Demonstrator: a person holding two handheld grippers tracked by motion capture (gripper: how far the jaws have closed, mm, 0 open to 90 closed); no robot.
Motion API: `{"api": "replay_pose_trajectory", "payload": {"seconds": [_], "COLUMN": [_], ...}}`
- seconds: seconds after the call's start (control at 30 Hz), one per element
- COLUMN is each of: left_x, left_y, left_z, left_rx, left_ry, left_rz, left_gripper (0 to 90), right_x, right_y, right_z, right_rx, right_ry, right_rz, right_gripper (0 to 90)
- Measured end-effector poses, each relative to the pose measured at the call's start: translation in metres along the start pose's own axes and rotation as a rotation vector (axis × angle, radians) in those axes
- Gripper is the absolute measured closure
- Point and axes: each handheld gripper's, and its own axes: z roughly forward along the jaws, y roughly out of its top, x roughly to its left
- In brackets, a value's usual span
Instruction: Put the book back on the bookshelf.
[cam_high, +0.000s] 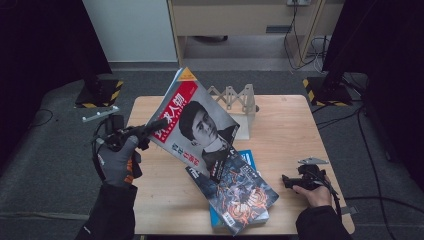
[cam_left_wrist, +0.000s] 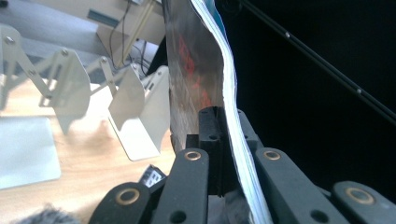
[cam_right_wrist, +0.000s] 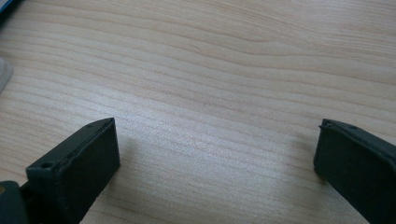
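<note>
A magazine (cam_high: 200, 122) with a red title block and a portrait on its cover hangs tilted above the table. My left gripper (cam_high: 157, 125) is shut on its left edge. In the left gripper view the black jaws clamp the thin magazine (cam_left_wrist: 201, 70) edge-on at my left gripper (cam_left_wrist: 223, 135). A second magazine with dark cover art (cam_high: 240, 192) lies flat near the front edge, on top of a blue book (cam_high: 248, 156). My right gripper (cam_high: 286, 180) rests low at the table's right front. It stands open over bare wood, as my right gripper (cam_right_wrist: 215, 154) shows with nothing between its jaws.
A pale wooden expanding book rack (cam_high: 235, 102) stands at the back middle of the wooden table (cam_high: 290, 125); its plates (cam_left_wrist: 135, 107) are close beyond the held magazine. Black stands with striped bases (cam_high: 100, 92) sit on the grey floor beside the table.
</note>
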Motion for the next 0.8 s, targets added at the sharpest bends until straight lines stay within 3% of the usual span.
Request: {"api": "replay_pose_trajectory", "payload": {"seconds": [0.37,0.7,0.8], "left_x": [0.003,0.012,0.013], "left_y": [0.024,0.044,0.050], "left_z": [-0.018,-0.037,-0.043], "left_rx": [-0.057,-0.103,-0.116], "left_ry": [0.039,0.089,0.120], "left_rz": [0.012,0.018,0.027], "left_gripper": [86.3,86.3,86.3], "right_x": [0.003,0.002,0.002], "right_y": [-0.005,-0.005,-0.005], "right_z": [0.002,0.003,0.003], "right_rx": [-0.070,-0.071,-0.071], "right_ry": [-0.002,-0.002,-0.002], "right_rz": [0.001,-0.002,-0.002], "right_gripper": [0.4,0.3,0.3]}}
